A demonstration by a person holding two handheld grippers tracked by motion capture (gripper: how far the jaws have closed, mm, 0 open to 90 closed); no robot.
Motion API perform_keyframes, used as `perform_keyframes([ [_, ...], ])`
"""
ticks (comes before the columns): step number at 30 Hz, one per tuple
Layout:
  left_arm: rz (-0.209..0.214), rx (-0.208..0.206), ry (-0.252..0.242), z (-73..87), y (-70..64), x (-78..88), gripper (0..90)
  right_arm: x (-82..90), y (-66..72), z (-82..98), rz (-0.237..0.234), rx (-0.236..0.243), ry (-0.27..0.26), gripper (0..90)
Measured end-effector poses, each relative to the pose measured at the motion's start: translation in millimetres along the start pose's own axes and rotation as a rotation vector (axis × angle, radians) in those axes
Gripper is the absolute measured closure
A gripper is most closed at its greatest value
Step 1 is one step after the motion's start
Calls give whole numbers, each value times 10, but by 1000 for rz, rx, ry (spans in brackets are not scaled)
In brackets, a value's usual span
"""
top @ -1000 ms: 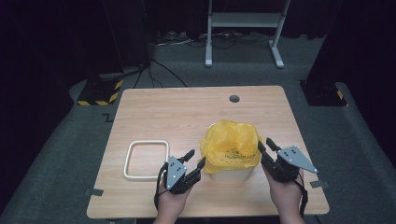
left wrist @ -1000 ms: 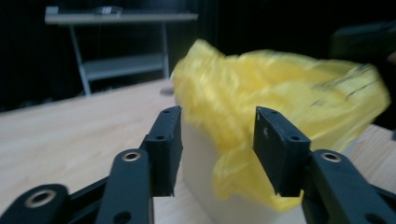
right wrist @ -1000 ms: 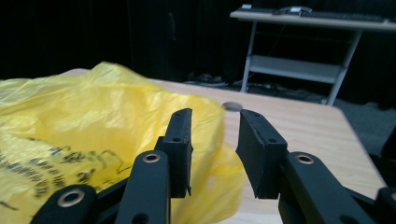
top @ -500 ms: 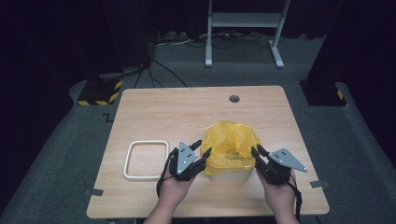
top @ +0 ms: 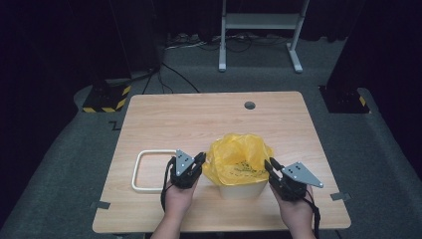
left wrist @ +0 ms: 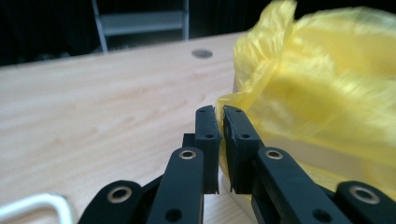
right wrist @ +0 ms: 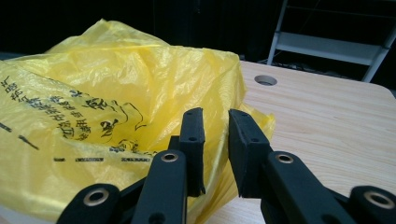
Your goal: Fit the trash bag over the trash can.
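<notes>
A yellow plastic bag [top: 239,159] lines a white tub [top: 243,190] near the table's front edge, and its rim stands up crumpled. My left gripper [top: 200,158] is at the bag's left edge. Its jaws have just been closing and are now almost together [left wrist: 219,112], pinching the thin yellow film [left wrist: 327,93]. At the bag's right edge, my right gripper [top: 271,164] has also just been closing. Its jaws [right wrist: 215,114] stand slightly apart with a fold of the printed bag [right wrist: 116,93] filling the gap.
A white rectangular frame [top: 149,172] lies flat on the wooden table [top: 199,119], just left of my left hand. A round cable hole [top: 250,105] sits near the far edge. A metal stand [top: 259,30] is on the floor beyond.
My left gripper moved right, up to the bag's left edge, and its jaws closed on the film. The right gripper shifted inward to the bag's right edge.
</notes>
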State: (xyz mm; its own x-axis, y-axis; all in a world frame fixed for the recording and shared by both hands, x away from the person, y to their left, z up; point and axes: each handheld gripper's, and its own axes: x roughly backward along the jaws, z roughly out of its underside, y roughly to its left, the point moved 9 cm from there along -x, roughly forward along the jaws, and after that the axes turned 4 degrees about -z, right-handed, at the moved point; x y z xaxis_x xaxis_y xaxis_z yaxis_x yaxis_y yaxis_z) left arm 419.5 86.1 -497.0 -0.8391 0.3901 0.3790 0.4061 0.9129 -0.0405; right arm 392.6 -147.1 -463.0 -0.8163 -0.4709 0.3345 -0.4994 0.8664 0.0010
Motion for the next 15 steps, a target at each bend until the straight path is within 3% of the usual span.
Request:
perform_keyframes([
  [5, -4, -7, 0, 34, -35, -16, 808, -3, 27, -4, 5, 16, -3, 751],
  [9, -10, 1, -73, -112, -23, 155, 729, 0, 21, -5, 1, 18, -3, 754],
  [15, -6, -45, -197, -422, -118, 416, 685, 7, 36, -4, -1, 20, -4, 757],
])
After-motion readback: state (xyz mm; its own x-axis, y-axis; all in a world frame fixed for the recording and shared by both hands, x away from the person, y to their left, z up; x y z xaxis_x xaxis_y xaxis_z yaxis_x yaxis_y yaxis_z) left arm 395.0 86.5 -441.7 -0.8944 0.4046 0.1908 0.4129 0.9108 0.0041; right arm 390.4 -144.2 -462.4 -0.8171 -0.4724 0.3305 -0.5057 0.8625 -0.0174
